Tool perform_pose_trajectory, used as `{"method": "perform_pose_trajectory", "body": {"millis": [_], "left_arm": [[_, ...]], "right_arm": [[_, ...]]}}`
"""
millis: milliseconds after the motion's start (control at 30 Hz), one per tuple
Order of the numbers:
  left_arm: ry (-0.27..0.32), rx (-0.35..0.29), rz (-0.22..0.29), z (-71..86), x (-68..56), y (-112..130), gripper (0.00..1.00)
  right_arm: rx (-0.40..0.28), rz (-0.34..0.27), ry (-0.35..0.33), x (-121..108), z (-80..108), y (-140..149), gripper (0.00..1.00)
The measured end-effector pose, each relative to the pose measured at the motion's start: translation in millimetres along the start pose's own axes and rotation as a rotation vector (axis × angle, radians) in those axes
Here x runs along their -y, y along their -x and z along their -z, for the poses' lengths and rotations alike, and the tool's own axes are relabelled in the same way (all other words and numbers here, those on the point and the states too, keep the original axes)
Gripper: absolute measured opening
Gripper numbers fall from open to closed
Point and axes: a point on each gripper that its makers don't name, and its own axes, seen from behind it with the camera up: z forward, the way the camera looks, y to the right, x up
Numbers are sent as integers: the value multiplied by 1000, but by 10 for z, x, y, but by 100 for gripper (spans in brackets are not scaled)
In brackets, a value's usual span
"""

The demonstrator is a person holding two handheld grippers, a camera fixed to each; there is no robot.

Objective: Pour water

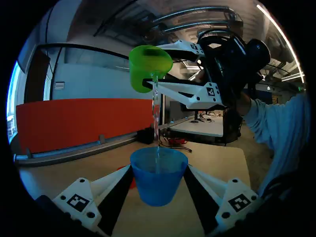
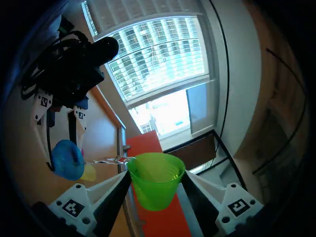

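- Now we are in the middle of the pour: a thin stream of water (image 1: 155, 114) runs from the lip of the green cup (image 1: 149, 67) down into the blue cup (image 1: 158, 185).
- The left gripper (image 1: 158, 170) is clenched on the blue cup, one finger pressed to each side of its wall. It holds the cup upright and raised off the tabletop (image 1: 221, 158), toward the near edge as far as we can judge.
- The right gripper (image 2: 156, 175) is clamped on the green cup in the same way, with both fingers against its sides. In the left gripper view that cup hangs well above the blue one, tipped so its mouth leans downward.
- The stream lands inside the blue rim, near its middle, and we see no spill on the tabletop.
- Done, in our judgement: both cups are picked up and lined up one above the other, the tilt is made, and water is passing across.
- Left, in our judgement: finish or stop the flow, bring the green cup back upright, and perhaps set both cups down.
- We cannot tell how full the blue cup is, since its tinted wall shows no clear water line, nor how much remains in the green cup.
- A person's sleeve (image 1: 284, 126) reaches in over the right edge of the tabletop, and an orange panel (image 1: 79, 122) stands beyond the far edge.
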Motion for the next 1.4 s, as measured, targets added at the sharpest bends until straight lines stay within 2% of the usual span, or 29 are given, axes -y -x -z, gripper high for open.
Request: {"method": "perform_pose_trajectory", "body": {"millis": [1400], "left_arm": [[3,-3,1,-35,-12,-15,86]], "right_arm": [[3,143,25,-100,2,-31,90]]}}
